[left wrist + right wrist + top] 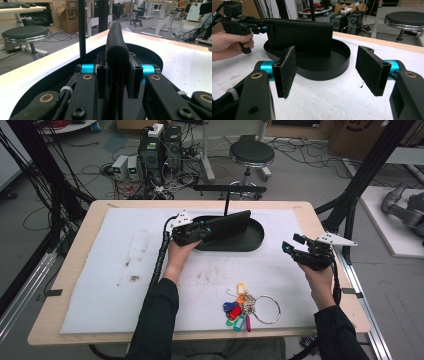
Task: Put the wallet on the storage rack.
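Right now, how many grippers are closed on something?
1: the left gripper clamps the black wallet over the black tray. The right gripper hangs open above the mat, its fingers apart.

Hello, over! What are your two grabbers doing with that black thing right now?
Left gripper shut on flat black fabric pouch, held on edge over oval black tray. Right gripper open, empty. Nothing in the way.
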